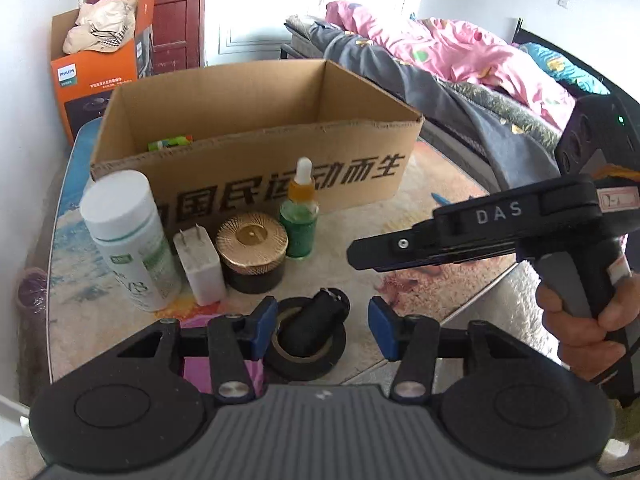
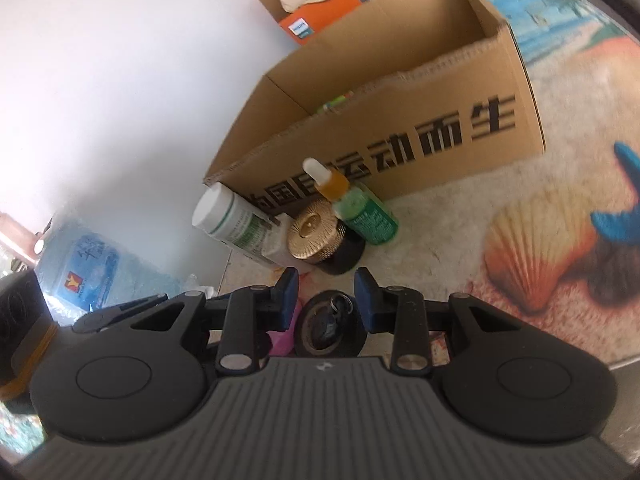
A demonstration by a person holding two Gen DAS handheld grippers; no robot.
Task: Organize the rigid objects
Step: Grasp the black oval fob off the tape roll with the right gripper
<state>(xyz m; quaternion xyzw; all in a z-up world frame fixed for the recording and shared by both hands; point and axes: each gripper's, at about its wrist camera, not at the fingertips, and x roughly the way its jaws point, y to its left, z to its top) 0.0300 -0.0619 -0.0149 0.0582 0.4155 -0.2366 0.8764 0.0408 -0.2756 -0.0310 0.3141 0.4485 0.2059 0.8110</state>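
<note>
The left gripper (image 1: 323, 326) hangs with its jaws parted and nothing between the blue pads; a roll of black tape (image 1: 306, 344) with a small black key fob (image 1: 320, 320) resting in its hole lies on the table just below the gap, untouched. The right gripper (image 2: 326, 300) is also unclenched and empty, its narrower gap poised over the same tape roll (image 2: 330, 332). In the left view the right gripper (image 1: 360, 254) reaches in from the right, held by a hand (image 1: 592, 312). Behind the tape stand a white bottle (image 1: 128, 236), a white plug (image 1: 199, 266), a gold-lidded jar (image 1: 252, 254) and a green dropper bottle (image 1: 300, 216), close together in front of an open cardboard box (image 1: 280, 172), with something green inside at its left. The table (image 1: 420, 208) right of the bottles is bare up to its edge.
</note>
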